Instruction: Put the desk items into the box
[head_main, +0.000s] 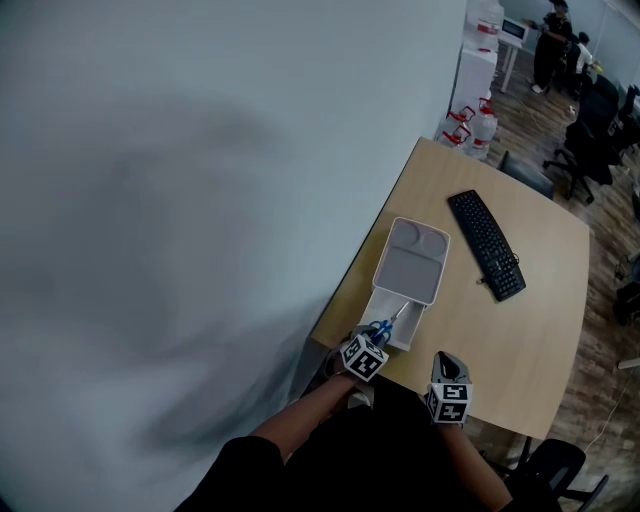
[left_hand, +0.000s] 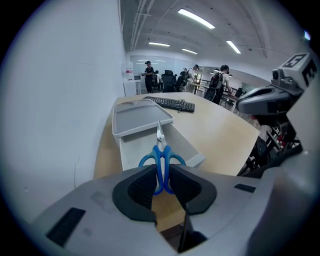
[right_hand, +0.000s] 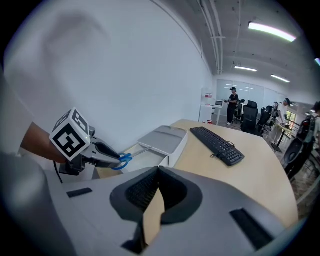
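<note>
Office desk (head_main: 525, 330) of pale wood, set against a white wall. My left tongs (left_hand: 162, 181) pinch the blue-handled scissors (left_hand: 161, 150) by the handles, blades pointing over the open grey box (head_main: 392, 328), whose lid (head_main: 411, 258) sits slid back. Step in hand, as I judge it: carrying the scissors to the box. Next I lower them inside, clear of the rim, and release. My right tongs (right_hand: 157, 172) are pressed together, empty; only their own view confirms it. Only the head view shows the keyboard (head_main: 486, 243) well apart.
</note>
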